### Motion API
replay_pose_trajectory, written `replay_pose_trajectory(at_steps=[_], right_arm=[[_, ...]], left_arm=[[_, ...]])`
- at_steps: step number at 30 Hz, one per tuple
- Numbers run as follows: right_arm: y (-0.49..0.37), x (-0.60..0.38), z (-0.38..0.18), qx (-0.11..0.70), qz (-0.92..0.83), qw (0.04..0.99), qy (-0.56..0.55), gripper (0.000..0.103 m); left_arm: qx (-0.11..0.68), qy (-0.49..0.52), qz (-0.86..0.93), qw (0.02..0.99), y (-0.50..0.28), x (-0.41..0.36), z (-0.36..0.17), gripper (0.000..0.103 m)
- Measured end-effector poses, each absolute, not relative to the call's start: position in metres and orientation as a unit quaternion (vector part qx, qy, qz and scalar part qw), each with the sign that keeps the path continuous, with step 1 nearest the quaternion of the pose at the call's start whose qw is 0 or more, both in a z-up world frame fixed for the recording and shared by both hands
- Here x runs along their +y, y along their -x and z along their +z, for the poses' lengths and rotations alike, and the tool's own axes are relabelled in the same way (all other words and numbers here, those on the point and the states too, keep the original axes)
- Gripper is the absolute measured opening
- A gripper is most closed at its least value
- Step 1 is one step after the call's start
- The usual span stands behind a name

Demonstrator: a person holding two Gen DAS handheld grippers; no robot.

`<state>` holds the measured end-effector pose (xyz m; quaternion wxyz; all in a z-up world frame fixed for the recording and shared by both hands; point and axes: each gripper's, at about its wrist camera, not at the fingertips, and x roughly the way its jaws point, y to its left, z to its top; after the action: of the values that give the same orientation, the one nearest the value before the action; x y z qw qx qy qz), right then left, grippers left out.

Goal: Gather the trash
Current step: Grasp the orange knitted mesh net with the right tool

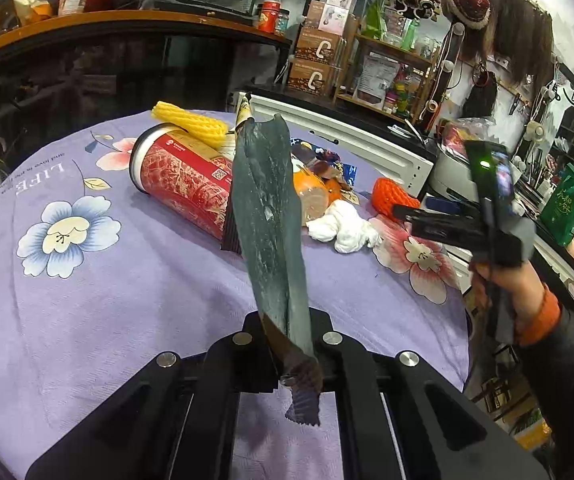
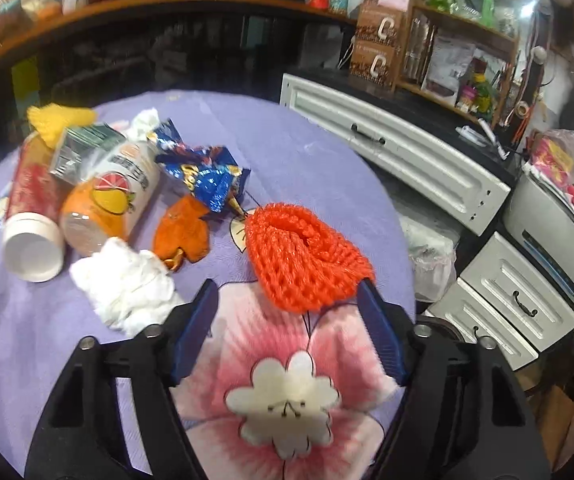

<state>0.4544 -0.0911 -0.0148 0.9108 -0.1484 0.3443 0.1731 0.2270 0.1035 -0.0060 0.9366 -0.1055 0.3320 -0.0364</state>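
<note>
On the far left of my bench (image 1: 87, 300), which wears a lilac floral cloth, a yellow foam fruit net (image 1: 191, 122) lies on a red cardboard tube (image 1: 183, 178) tipped on its side, white cap toward the left edge.

My left tool (image 1: 295, 354) is clamped tight on a long dark foil wrapper (image 1: 271, 216). The wrapper stands up from the tips, creased lengthwise, dull grey-green with a serrated end poking out below the pinch. It hangs clear of the cloth, in front of the tube.

Behind it lies a clear plastic bottle with an orange label (image 2: 107, 204), and just beside that a crumpled white tissue (image 2: 125, 286), soft and bunched. Next come a small crinkled orange wrapper (image 2: 185, 234) and a shiny blue foil snack bag (image 2: 203, 176), twisted and glossy.

My right tool (image 2: 291, 304) has its blue ribbed pads standing apart, nothing pressed between them. The orange foam fruit net (image 2: 301, 262), a puffy open-mesh sleeve, lies on the cloth just ahead of the tips; its near edge reaches in between them and touches the right-hand pad, while the left pad stands clear of it, near the tissue.

To the right, past the bench edge, stand white drawer units (image 2: 519, 300).
</note>
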Motion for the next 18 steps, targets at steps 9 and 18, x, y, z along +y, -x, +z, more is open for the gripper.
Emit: replay_pose_trajectory(at_steps=[9, 18], right_arm=[[-0.46, -0.101, -0.024, 0.342, 0.167, 0.917, 0.119, 0.017], [-0.42, -0.145, -0.01, 0.309, 0.17, 0.932, 0.077, 0.016]], left_arm=[[0.337, 0.1, -0.045, 0.935, -0.227, 0.095, -0.01, 0.006], [0.338, 0.085, -0.061, 0.935, -0.227, 0.075, -0.009, 0.006]])
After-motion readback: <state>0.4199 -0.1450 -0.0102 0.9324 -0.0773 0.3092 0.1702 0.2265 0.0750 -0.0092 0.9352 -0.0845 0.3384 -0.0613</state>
